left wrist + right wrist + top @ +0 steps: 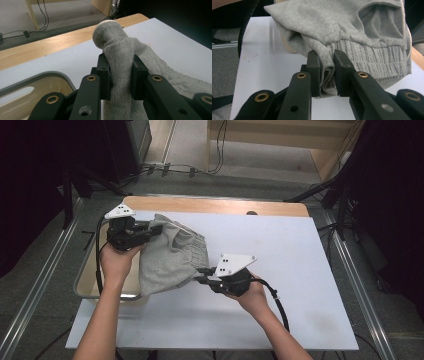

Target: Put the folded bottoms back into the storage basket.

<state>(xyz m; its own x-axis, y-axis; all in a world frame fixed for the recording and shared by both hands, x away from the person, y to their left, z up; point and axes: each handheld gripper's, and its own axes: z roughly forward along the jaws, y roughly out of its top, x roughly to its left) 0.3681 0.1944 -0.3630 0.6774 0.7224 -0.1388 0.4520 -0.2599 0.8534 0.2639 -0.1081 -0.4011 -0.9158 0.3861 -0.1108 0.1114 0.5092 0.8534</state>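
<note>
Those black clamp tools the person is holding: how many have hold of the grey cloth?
2. The left gripper pinches the grey cloth at its far left corner, above the tray. The right gripper pinches its near edge over the white board.

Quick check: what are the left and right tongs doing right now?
Left tongs: shut on a bunched fold of the grey garment.
Right tongs: shut on the grey garment beside its ribbed waistband.

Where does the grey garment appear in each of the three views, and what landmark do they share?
High view: grey garment left of centre, held between both grippers.
Left gripper view: centre, bunched, rising between the fingers.
Right gripper view: upper half, elastic waistband at right, fold pinched at centre.
Shared landmark: white tabletop beneath it.
</note>
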